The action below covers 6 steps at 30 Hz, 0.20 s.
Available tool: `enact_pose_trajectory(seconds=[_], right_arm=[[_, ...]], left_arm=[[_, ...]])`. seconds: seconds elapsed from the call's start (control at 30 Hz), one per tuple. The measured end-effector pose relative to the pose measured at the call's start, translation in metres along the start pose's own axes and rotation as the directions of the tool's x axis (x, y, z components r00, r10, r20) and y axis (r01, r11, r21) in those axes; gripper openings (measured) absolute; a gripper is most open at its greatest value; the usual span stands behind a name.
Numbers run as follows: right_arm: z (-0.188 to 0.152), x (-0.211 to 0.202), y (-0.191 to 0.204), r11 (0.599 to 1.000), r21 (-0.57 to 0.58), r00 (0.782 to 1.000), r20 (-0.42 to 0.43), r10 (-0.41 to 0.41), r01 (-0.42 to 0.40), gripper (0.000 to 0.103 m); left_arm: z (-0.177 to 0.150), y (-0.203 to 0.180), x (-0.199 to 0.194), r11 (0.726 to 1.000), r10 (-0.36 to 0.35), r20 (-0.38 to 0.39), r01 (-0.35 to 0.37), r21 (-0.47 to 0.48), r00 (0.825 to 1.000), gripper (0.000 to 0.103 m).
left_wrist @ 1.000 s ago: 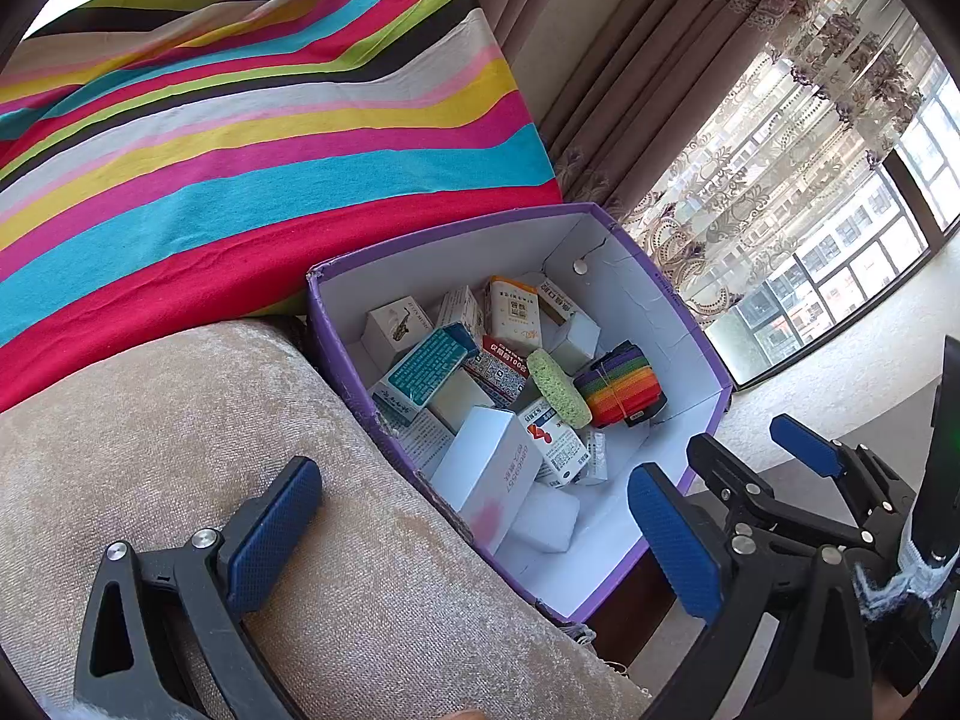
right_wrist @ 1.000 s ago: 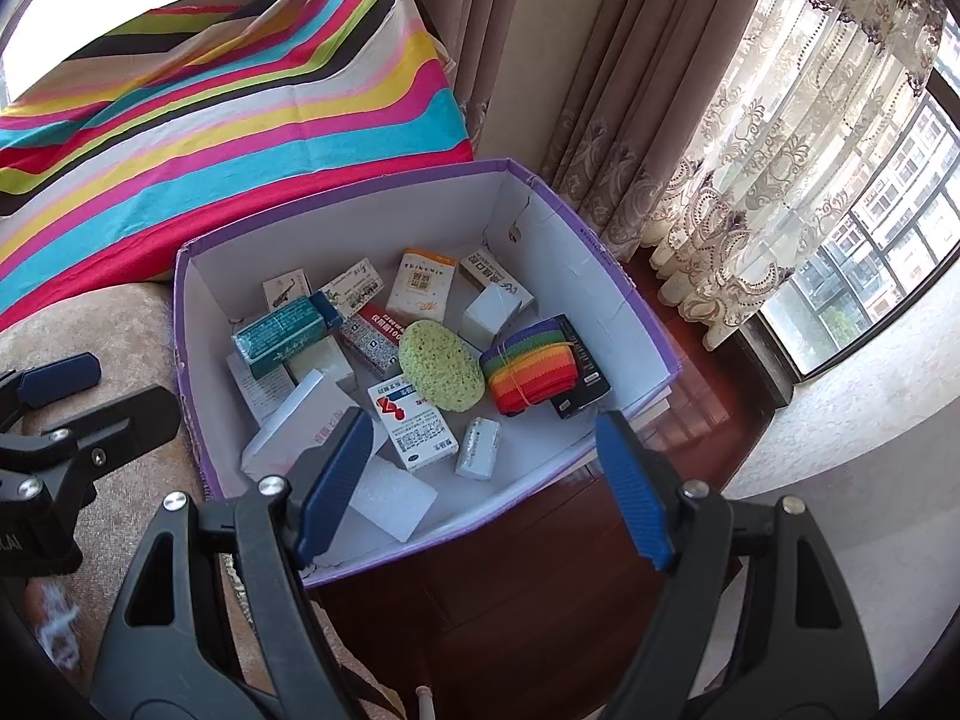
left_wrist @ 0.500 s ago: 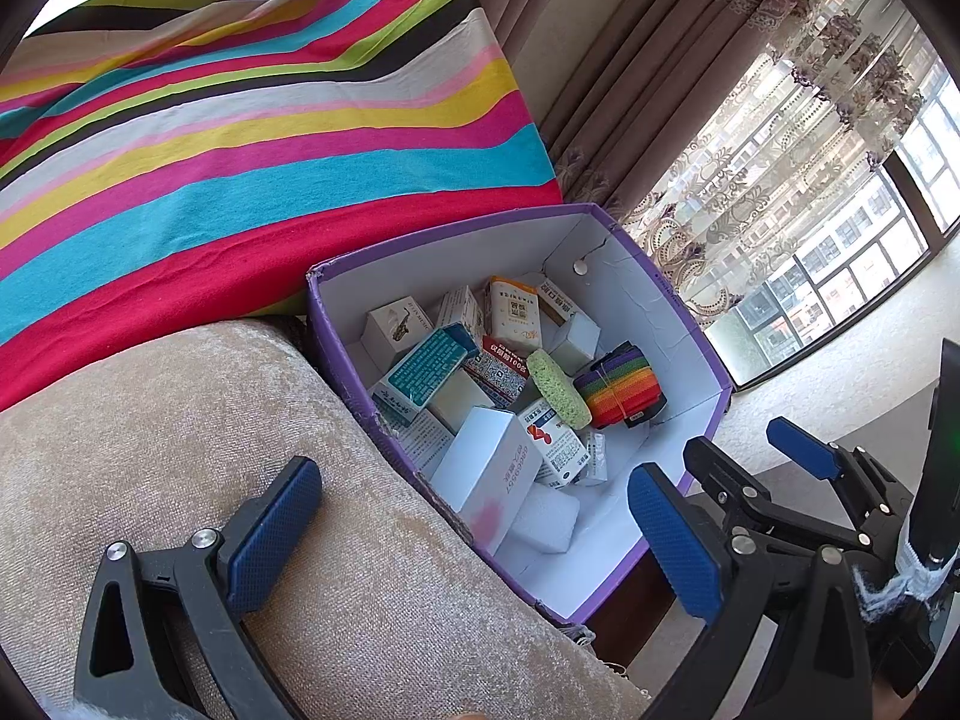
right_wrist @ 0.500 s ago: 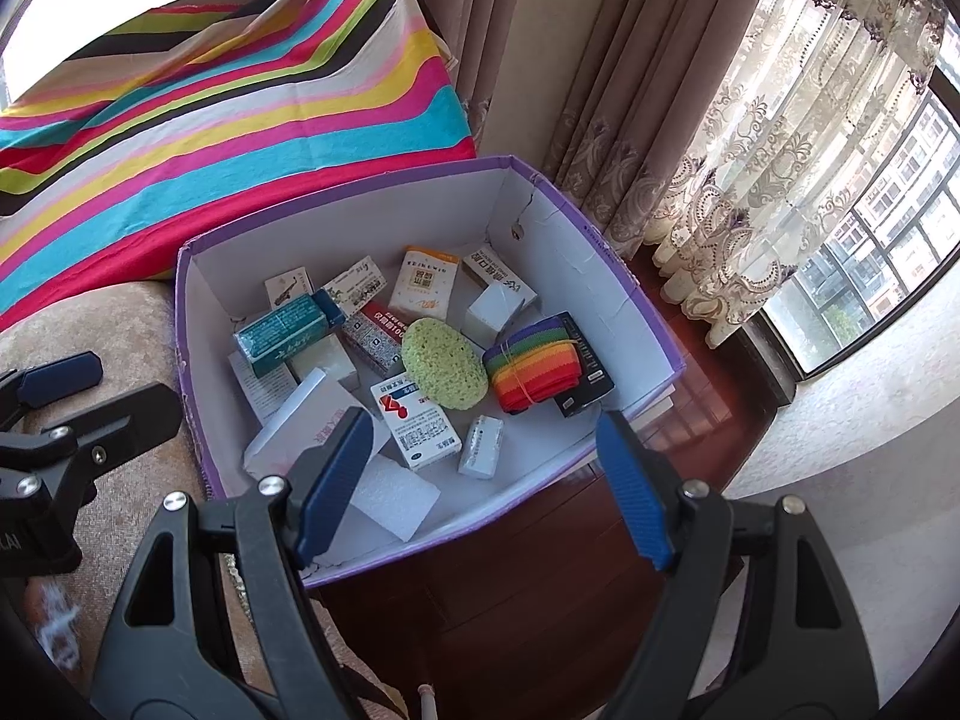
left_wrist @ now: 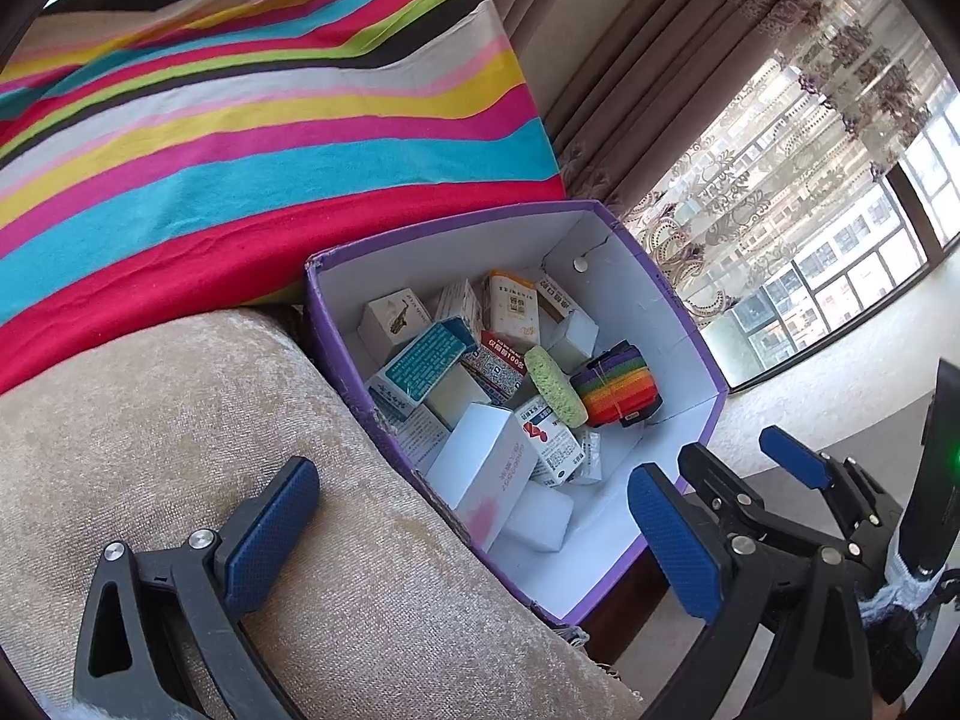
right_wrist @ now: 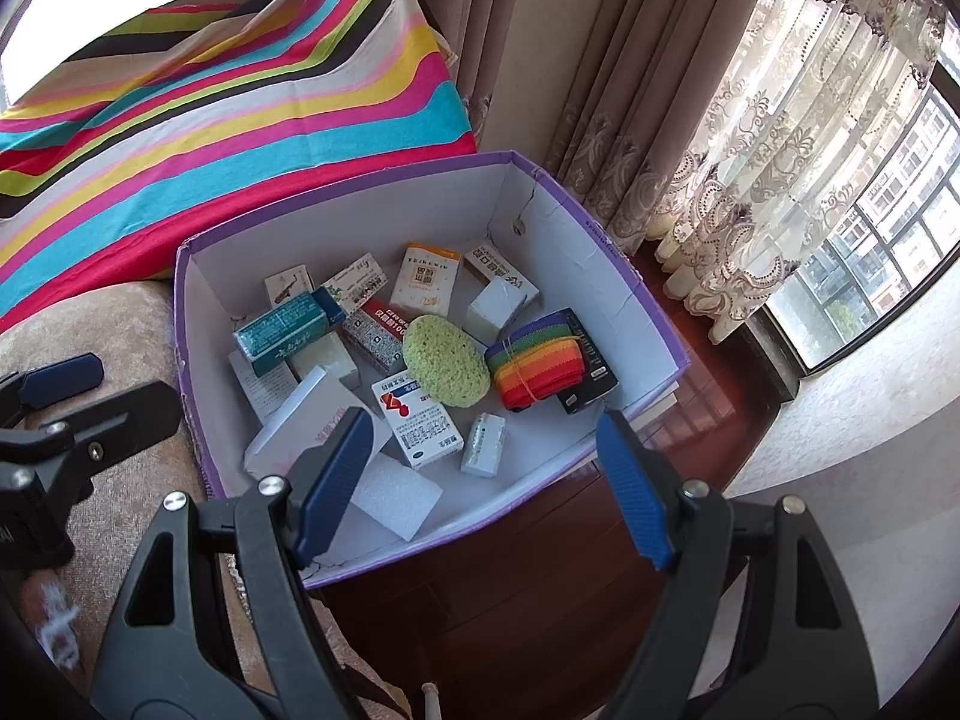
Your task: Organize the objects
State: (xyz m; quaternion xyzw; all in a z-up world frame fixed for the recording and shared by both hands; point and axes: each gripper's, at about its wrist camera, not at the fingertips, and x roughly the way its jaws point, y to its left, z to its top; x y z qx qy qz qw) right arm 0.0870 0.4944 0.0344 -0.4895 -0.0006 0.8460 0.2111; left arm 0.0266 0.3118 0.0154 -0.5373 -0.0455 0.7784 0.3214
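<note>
A purple box with white inside (left_wrist: 666, 300) (right_wrist: 600, 228) sits on a wooden stand beside a beige cushion. It holds several small medicine cartons, a green sponge (right_wrist: 445, 369) (left_wrist: 555, 385), a rainbow-striped roll (right_wrist: 534, 366) (left_wrist: 612, 387), a teal carton (right_wrist: 279, 333) and a white foam block (right_wrist: 396, 495). My left gripper (left_wrist: 474, 531) is open and empty over the cushion edge at the box's near left wall. My right gripper (right_wrist: 480, 480) is open and empty above the box's near edge; it also shows in the left wrist view (left_wrist: 744, 462).
A striped blanket (left_wrist: 240, 120) lies behind the box. The beige cushion (left_wrist: 180, 420) is left of it. Brown curtains (right_wrist: 540, 60) and lace curtains hang behind, with a window at right. Dark wood floor (right_wrist: 510, 588) shows under the box.
The box looks slightly nearer in the right wrist view; otherwise both grippers stay open and nearly still.
</note>
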Motion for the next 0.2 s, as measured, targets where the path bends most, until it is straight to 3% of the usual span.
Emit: enact_pose_trajectory(seconds=[0.2], right_arm=[[-0.002,0.0043,-0.0018,1.0,0.008,1.0,-0.011,0.004,-0.004,0.079]], left_arm=[[-0.0004,-0.0011,0.0026,1.0,0.014,-0.002,-0.014,0.007,1.0,0.103]])
